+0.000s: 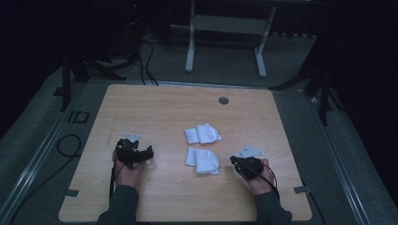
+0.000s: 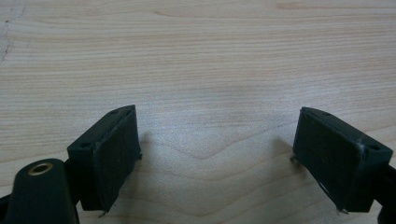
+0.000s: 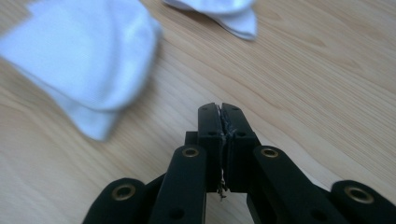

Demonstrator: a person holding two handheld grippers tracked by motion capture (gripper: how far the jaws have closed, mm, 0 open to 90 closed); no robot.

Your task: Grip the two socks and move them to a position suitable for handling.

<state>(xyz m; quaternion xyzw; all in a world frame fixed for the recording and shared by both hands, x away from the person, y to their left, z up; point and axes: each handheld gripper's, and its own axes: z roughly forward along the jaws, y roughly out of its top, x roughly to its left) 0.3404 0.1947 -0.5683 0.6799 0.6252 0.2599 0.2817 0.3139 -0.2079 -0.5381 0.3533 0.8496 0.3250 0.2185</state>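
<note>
I judged the near sock soft and light, best pinched at its right edge; my right gripper sat closed, empty, the left gripper wide open.

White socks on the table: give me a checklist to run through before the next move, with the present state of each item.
1. Near sock lies free on the table, apart from both claws: ok.
2. Far sock lies apart from the near one, not overlapping: ok.
3. Left claw open and holding nothing, bare wood between its jaws: ok.
4. Right claw open for a grasp: not ok, its jaws are pressed together.
5. Right claw aimed at the near sock: ok, the sock lies ahead and to the left in the right gripper view.
6. Whether each sock is folded or bunched: cannot tell.
</note>
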